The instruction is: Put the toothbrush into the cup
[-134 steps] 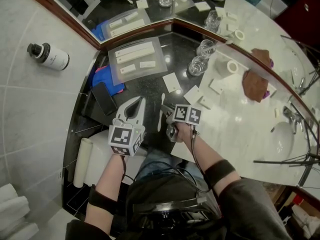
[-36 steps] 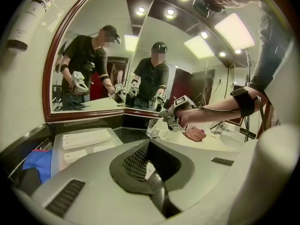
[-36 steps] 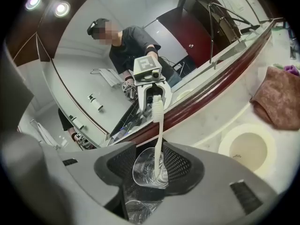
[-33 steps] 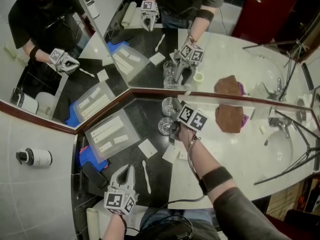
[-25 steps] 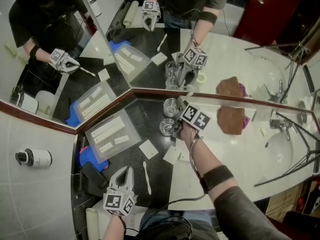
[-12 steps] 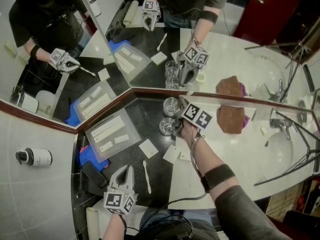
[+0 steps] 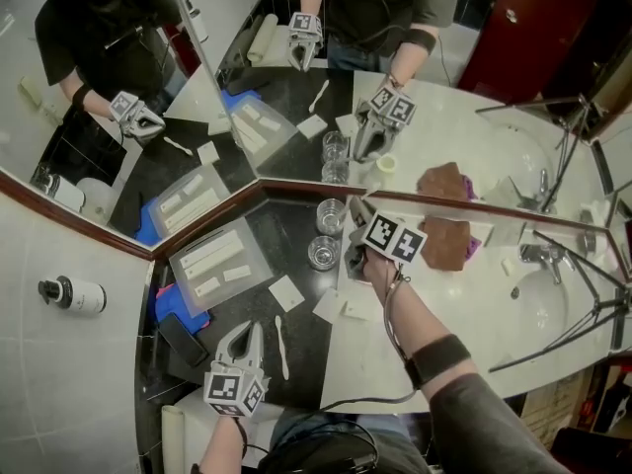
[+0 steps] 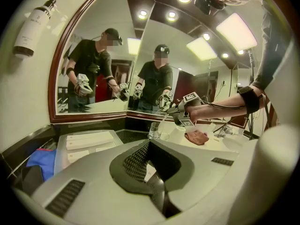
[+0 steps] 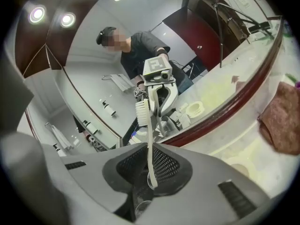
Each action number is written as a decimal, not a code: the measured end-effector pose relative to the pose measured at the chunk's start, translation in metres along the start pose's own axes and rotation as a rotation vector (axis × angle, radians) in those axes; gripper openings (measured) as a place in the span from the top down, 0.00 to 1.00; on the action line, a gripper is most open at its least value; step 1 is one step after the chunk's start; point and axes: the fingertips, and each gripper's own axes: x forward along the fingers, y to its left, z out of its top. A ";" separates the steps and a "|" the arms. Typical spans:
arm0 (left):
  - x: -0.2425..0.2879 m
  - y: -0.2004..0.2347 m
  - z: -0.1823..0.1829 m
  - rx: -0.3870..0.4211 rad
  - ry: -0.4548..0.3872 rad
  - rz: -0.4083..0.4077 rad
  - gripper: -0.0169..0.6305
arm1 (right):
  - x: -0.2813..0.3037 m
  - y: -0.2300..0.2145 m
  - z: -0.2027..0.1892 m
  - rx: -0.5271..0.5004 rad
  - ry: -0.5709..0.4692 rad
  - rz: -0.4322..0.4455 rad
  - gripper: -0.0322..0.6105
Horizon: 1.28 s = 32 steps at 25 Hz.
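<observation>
A white toothbrush [image 9: 149, 139] stands upright between the jaws of my right gripper [image 9: 149, 171], bristle head up. These jaws have just been closing, and their pads now press on its handle. In the head view the right gripper [image 7: 354, 227] hovers just right of two clear glass cups [image 7: 323, 253] by the corner mirror. One cup's rim [image 9: 140, 206] shows right under the jaws. My left gripper [image 7: 246, 332] rests low at the near end of the dark counter, shut and empty. A second white toothbrush-like stick [image 7: 279, 347] lies just right of it.
A clear tray [image 7: 219, 262] of white packets sits at the back left, with a blue cloth [image 7: 176, 309] and a black phone [image 7: 183, 339] nearer. White packets [image 7: 286, 292] lie mid-counter. A brown cloth [image 7: 444, 240] and a faucet [image 7: 538, 255] are to the right. Mirrors stand behind.
The right gripper has lifted a little above the cups with the toothbrush in it. The left gripper has stayed put. The head view has shifted slightly.
</observation>
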 end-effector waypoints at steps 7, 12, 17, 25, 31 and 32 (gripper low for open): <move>0.003 -0.016 0.016 0.005 -0.049 0.003 0.97 | -0.056 0.041 0.003 -0.263 0.081 0.132 0.87; 0.008 -0.030 0.031 0.022 -0.064 -0.002 0.97 | -0.101 0.051 -0.015 -0.464 0.133 0.188 0.87; 0.014 -0.047 0.037 0.042 -0.067 -0.015 0.97 | -0.146 0.047 -0.039 -0.612 0.152 0.218 0.86; 0.021 -0.068 0.035 0.068 -0.046 -0.037 0.97 | -0.204 0.030 -0.081 -0.630 0.208 0.244 0.86; 0.016 -0.074 0.032 0.074 -0.041 -0.017 0.97 | -0.217 0.022 -0.116 -0.567 0.294 0.268 0.86; 0.014 -0.072 0.031 0.075 -0.040 -0.010 0.97 | -0.216 0.024 -0.127 -0.541 0.320 0.280 0.86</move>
